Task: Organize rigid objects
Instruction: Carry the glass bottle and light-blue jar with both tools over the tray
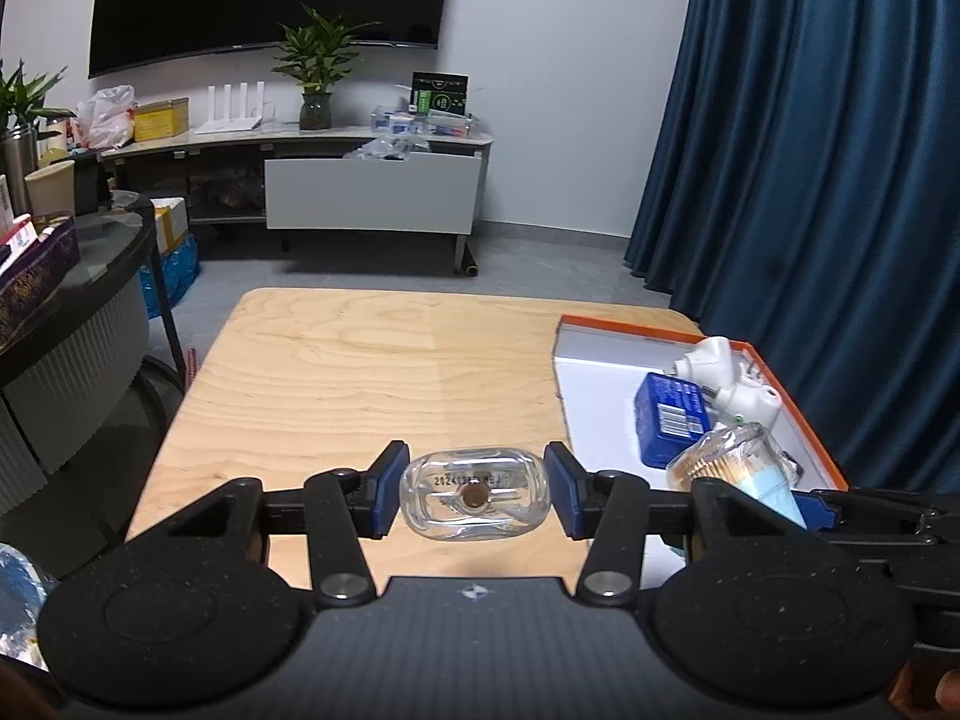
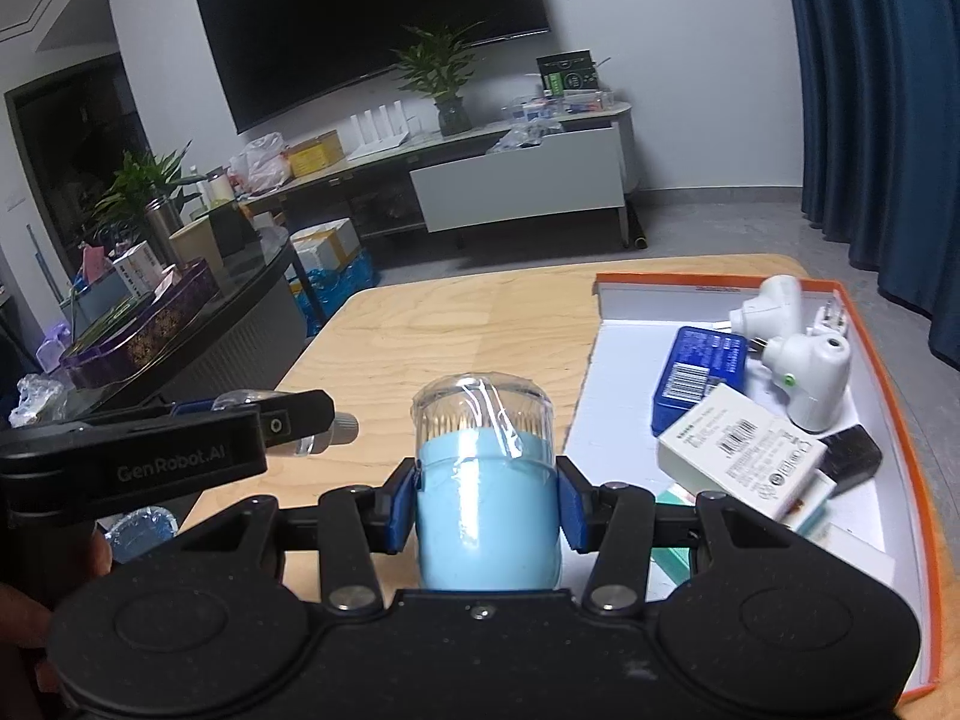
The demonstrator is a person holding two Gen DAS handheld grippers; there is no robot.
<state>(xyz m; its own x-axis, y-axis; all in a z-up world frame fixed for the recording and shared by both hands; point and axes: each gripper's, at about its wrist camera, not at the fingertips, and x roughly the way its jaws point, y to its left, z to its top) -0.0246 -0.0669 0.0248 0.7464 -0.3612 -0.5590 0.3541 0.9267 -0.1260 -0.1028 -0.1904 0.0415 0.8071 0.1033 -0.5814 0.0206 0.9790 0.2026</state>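
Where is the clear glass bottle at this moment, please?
In the left wrist view, the clear glass bottle sits centred between the left tongs, above the wooden table, left of the orange-rimmed box.

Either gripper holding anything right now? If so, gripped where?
Both. Left gripper clamps a clear glass bottle across its short sides, base toward the camera. Right gripper clamps a toothpick holder on its light blue lower body.

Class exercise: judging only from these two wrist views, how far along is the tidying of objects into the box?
Done: blue box, white plugs and white carton lie in the orange-rimmed box. In hand: left gripper holds a glass bottle, right gripper a toothpick jar. Left: boxing both.
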